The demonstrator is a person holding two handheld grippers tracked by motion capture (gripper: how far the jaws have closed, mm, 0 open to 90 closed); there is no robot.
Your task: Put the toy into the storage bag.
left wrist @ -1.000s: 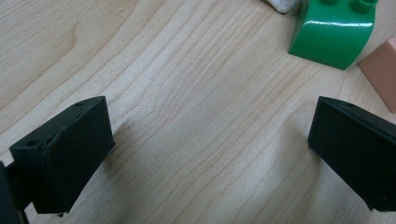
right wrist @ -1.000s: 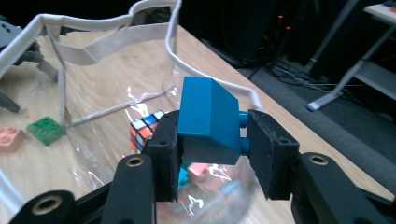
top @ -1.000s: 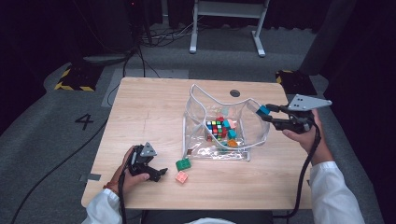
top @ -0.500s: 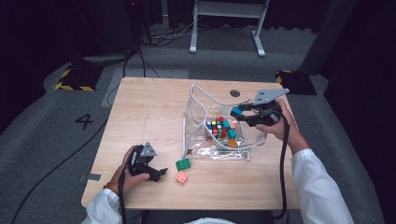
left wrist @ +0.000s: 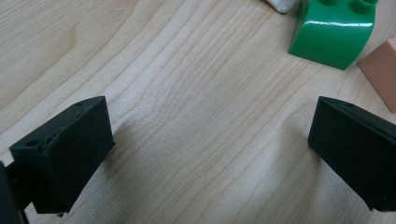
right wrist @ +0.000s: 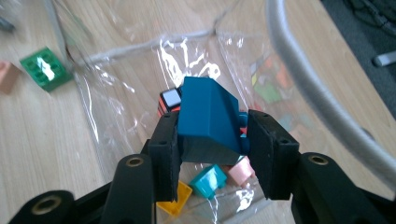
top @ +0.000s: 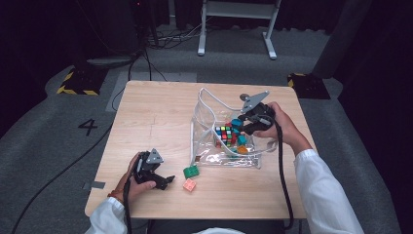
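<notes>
My right gripper [top: 237,123] is shut on a blue block [right wrist: 208,116] and holds it over the mouth of a clear plastic bag [top: 204,156] on the wooden table [top: 151,112]. In the bag lie a colour cube [top: 224,135] and several small blocks, among them an orange one [top: 242,150]. A green block [top: 191,171] and a pink block [top: 189,185] lie outside the bag, near its front left corner. My left gripper [top: 167,181] rests low at the table's front left, open, with bare wood between its jaws; the green block [left wrist: 333,31] sits just beyond them.
A small round grey disc [top: 245,96] lies on the table behind the bag. The bag's white rim [right wrist: 308,88] arches up close to my right gripper. The floor around the table is grey, with cables [top: 48,180] and a white stand [top: 236,24].
My right gripper has carried the blue block leftward and a little down, from beyond the bag's right side to over its opening. The left gripper has stayed put.
</notes>
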